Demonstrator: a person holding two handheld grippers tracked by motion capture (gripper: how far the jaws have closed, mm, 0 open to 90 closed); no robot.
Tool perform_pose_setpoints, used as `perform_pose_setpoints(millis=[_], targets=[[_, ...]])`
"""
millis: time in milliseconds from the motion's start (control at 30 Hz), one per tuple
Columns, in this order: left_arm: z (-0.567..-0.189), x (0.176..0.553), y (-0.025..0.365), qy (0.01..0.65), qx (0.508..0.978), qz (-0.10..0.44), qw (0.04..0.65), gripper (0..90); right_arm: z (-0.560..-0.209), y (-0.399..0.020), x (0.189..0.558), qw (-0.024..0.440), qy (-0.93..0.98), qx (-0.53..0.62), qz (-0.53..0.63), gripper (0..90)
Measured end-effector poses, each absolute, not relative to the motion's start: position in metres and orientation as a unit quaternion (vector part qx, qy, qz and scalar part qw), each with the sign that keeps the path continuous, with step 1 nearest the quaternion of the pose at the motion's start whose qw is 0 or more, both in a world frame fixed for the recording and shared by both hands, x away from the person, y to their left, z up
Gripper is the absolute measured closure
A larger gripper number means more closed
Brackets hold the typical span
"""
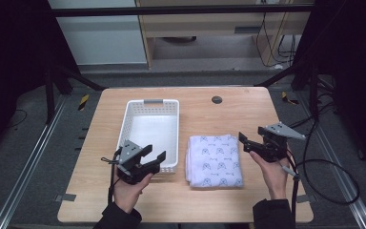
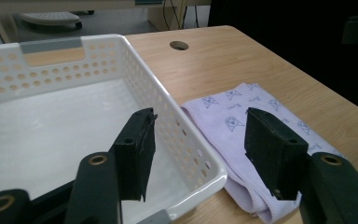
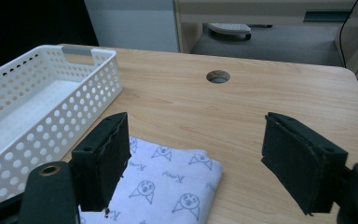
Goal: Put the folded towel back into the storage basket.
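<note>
One folded cloth point(image 1: 215, 160) lies between two wide, empty claws: left claw point(image 1: 153, 155) over one white basket point(image 1: 145, 105), right claw point(image 1: 246, 141) just beside the cloth.

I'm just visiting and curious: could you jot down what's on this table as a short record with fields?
Table: light wood, round hole near the far edge
Basket: white perforated basket, empty
Cloth: folded lilac cloth, flat on the table right of the basket
Left hand-held gripper: open, holding nothing, over the basket's near corner
Right hand-held gripper: open, holding nothing, beside the cloth's right edge
</note>
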State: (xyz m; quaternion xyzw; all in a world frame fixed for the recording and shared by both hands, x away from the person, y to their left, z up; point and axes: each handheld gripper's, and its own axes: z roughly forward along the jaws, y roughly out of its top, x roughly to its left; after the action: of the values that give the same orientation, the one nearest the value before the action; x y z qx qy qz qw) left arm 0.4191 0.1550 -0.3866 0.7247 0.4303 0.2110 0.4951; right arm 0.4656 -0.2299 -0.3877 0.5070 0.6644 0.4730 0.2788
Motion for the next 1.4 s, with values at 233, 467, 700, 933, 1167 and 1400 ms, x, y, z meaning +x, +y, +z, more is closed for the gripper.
perform_pose_setpoints(millis=[233,467,700,933,1167,1400], targets=[[-0.389,0.420,0.131,0.416,0.737,0.200,0.494,43.1,-0.395,-0.227,0.471,0.283,0.662,0.517,0.464,21.6],[-0.395,0.421,0.114,0.410,0.745,0.186,0.492,45.2,-0.399,-0.225,0.473,0.291,0.658,0.519,0.462,21.9],[-0.401,0.415,0.100,0.406,0.750,0.177,0.491,47.9,-0.411,-0.221,0.476,0.284,0.663,0.522,0.455,21.6],[-0.413,0.408,0.082,0.396,0.764,0.173,0.479,48.4,-0.422,-0.220,0.475,0.269,0.670,0.525,0.450,22.5],[-0.431,0.407,0.075,0.402,0.774,0.159,0.462,48.3,-0.433,-0.217,0.476,0.258,0.678,0.527,0.442,22.4],[-0.447,0.406,0.073,0.414,0.778,0.149,0.449,48.0,-0.439,-0.216,0.476,0.249,0.686,0.525,0.439,22.0]])
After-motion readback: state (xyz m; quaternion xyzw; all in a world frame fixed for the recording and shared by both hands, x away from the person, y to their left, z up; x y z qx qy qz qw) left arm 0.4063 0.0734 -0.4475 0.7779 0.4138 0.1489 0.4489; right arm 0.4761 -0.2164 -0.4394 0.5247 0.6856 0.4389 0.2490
